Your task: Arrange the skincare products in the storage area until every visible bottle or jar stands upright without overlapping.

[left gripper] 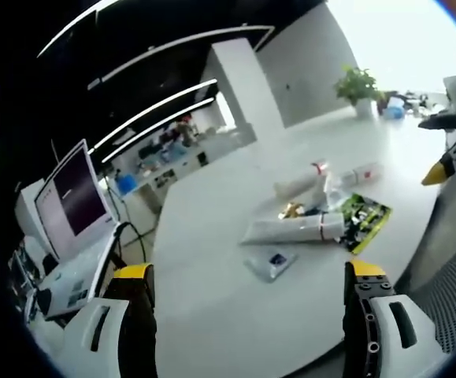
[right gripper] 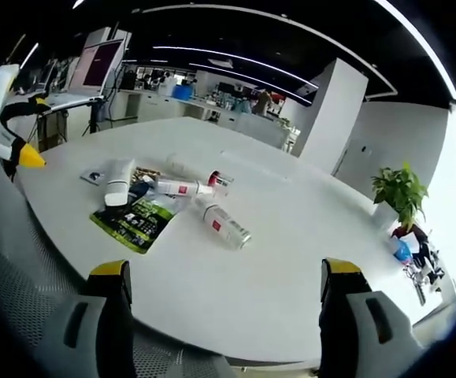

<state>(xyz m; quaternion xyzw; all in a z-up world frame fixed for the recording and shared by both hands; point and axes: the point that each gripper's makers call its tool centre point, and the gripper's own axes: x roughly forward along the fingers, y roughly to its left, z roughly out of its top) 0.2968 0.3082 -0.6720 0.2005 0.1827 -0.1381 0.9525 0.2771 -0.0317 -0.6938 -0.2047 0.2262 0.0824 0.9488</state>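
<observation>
White table (right gripper: 291, 236) carries toppled bottles (right gripper: 222, 223) and a green packet (right gripper: 135, 221).

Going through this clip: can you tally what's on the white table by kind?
Bottles and tubes, all lying down: 5 (white tube, red-label bottle, red-tipped bottle, silver bottle, pale bottle)
Flat packets: 2 (green packet, small sachet)
Potted plant: 1
Total: 8. A few small bits in the heap are too small to tell.
</observation>
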